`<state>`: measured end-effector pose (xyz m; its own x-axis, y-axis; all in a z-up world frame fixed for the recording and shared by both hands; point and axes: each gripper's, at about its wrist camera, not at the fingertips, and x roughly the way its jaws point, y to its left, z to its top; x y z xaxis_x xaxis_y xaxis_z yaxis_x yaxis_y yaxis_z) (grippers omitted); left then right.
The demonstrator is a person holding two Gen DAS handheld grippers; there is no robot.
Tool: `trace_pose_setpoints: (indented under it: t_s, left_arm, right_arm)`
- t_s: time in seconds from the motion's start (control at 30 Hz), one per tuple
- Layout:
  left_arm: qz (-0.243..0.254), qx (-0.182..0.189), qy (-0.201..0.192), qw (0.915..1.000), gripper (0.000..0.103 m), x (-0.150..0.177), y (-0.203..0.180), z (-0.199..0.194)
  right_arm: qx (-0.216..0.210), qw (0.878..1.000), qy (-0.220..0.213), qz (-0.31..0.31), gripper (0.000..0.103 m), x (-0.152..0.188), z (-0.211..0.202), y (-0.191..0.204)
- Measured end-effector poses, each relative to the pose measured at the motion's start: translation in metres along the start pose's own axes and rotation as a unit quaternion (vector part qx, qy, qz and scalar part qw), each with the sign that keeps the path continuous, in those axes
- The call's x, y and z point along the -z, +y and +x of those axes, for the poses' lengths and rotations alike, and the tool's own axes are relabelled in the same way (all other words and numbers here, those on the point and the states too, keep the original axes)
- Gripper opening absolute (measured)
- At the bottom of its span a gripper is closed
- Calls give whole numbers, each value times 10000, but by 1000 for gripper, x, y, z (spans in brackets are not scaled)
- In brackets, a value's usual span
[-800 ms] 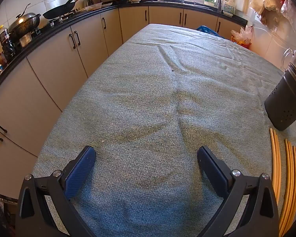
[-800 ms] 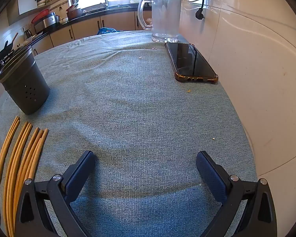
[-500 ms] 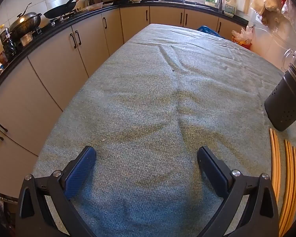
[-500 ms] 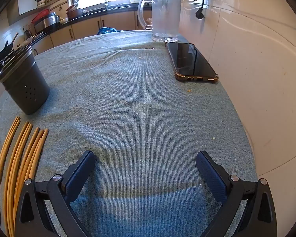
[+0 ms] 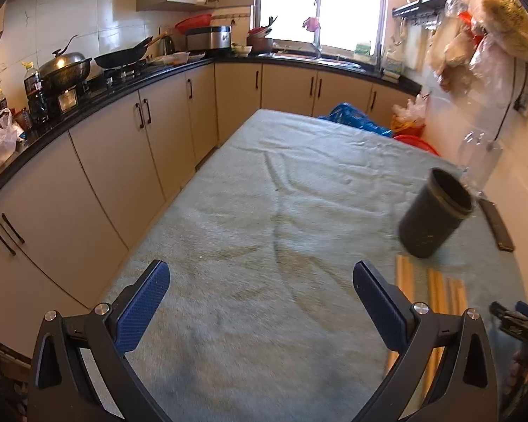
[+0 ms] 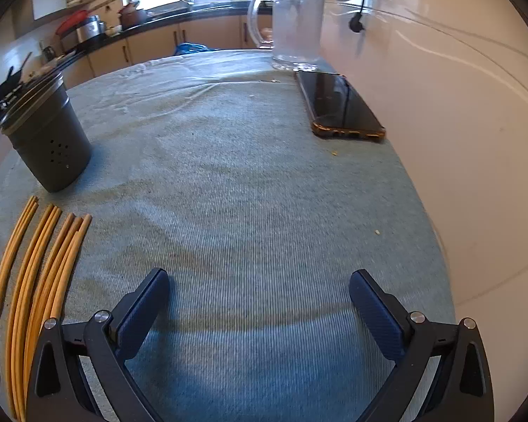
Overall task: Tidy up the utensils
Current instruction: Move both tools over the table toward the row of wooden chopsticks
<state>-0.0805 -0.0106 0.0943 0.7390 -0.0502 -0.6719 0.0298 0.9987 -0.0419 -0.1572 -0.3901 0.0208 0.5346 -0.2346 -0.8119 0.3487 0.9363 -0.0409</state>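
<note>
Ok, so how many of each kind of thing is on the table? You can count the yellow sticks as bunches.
Bunches of chopsticks: 3
Dark utensil holder: 1
Glass mug: 1
Phone: 1
Total: 6

Cloth-covered table [image 6: 264, 211] bears chopsticks [image 6: 35, 263], dark holder [image 6: 49, 147], phone [image 6: 338, 105], mug [image 6: 297, 28]

A home kitchen: beige base cabinets with black handles [image 5: 144, 112] under a black countertop [image 5: 98, 91] run ahead and left of the left gripper, bearing a lidded steel wok [image 5: 65, 66], black frying pan [image 5: 123, 57] and steel rice cooker [image 5: 207, 37], with a sink faucet [image 5: 316, 40] beneath the bright window [image 5: 320, 0].
</note>
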Motion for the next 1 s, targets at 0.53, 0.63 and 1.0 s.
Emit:
trace_pose_setpoints:
  t_s: [0.53, 0.63, 1.0]
  left_arm:
    - [263, 402, -500, 9976, 103, 16, -23, -74]
    - [381, 373, -706, 9961, 103, 18, -30, -92]
    - [596, 442, -1576, 9847, 103, 20, -41, -155]
  right_arm:
    - [-286, 9785, -2007, 368, 95, 27, -164, 30]
    - [-201, 9708, -2373, 282, 95, 35, -188, 37]
    - [63, 9495, -3132, -165, 96, 49, -262, 38]
